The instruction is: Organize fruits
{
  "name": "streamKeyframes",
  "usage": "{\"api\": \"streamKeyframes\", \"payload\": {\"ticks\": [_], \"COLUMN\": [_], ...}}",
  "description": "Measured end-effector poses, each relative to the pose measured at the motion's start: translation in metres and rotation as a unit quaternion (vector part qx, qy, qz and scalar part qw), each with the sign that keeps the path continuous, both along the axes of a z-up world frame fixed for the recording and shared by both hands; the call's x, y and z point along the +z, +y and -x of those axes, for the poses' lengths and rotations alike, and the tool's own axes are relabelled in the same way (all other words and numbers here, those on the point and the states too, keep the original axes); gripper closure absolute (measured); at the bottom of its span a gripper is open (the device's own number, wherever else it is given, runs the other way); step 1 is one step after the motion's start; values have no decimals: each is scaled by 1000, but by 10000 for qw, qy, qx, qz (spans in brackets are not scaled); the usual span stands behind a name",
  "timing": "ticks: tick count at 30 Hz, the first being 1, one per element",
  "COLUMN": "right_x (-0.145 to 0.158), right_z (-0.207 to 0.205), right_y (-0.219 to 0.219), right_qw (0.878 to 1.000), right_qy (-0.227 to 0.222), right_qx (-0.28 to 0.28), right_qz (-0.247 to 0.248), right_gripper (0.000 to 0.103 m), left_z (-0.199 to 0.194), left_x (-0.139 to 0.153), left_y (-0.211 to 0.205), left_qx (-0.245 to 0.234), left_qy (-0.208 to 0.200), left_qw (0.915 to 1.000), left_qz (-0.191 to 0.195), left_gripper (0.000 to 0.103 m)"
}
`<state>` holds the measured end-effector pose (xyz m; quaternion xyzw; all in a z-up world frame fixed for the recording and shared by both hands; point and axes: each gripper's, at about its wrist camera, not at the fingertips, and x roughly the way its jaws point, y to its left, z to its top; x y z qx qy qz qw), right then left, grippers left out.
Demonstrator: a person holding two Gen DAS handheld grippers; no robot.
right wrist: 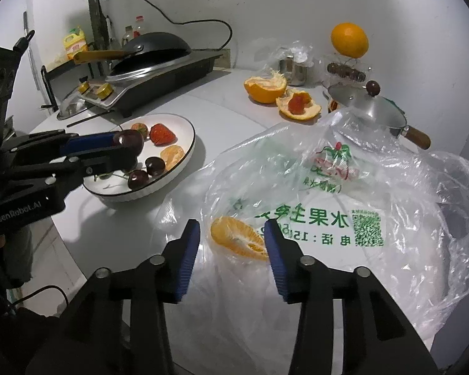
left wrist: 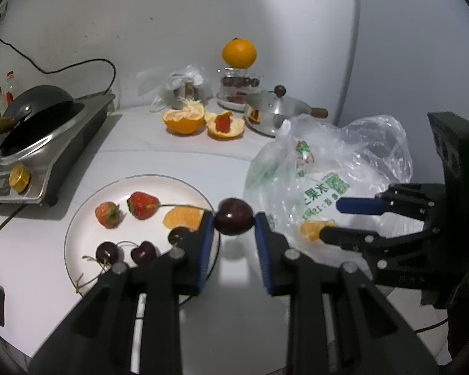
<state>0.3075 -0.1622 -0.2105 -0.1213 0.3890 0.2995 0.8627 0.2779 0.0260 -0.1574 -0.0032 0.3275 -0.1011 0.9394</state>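
Note:
A dark cherry (left wrist: 234, 220) with a long stem hangs just past the right rim of the white plate (left wrist: 147, 184), and my left gripper (left wrist: 234, 222) is shut on it. The plate holds two strawberries (left wrist: 142, 204), an orange segment (left wrist: 183, 217) and three cherries (left wrist: 144, 252). My right gripper (right wrist: 232, 228) stands open over a clear plastic bag (right wrist: 359, 187). A peeled orange segment (right wrist: 237, 242) lies on the bag between its blue pads, loose on the left side. In the right wrist view the left gripper (right wrist: 129, 143) and its cherry (right wrist: 131, 139) hover over the plate (right wrist: 193, 139).
An induction cooker with a black wok (left wrist: 37, 109) stands at the left. Orange peel halves (left wrist: 184, 120), a steel lidded pot (left wrist: 275, 115) and a whole orange (left wrist: 239, 53) on a glass jar sit at the back. The counter's front edge runs below the plate.

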Motion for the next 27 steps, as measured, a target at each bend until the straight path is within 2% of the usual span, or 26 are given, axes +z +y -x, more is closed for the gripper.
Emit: {"api": "streamKeyframes", "payload": {"ticks": [5,16,19,22,27], "right_x": [-8,-26,-39,-42,-43], "right_z": [-8,-39,-44,-43,-47], "right_y": [2,2,4,1,-6], "right_qw": [10000,9991,9979,9973,9964], "right_qy": [58,410,637,728,833], "right_qx": [18,15,9,16,-70], "right_qz": [24,-73,120,109,-124], "right_gripper": [51,51,51,51,51], "left_z": [0,-11,-13,-15,-17], "left_x": [-1,-3,-4,-3,-4], "left_y": [0,0,-1,-1,-3], "left_qx": [40,128,110,114,45], "left_qy": [12,56,75,55,70], "left_qw": [10000,9999,9999,9999,9999], "left_qz": [-31,-73,-108,-88,-99], "left_gripper": [76,76,76,76,76]}}
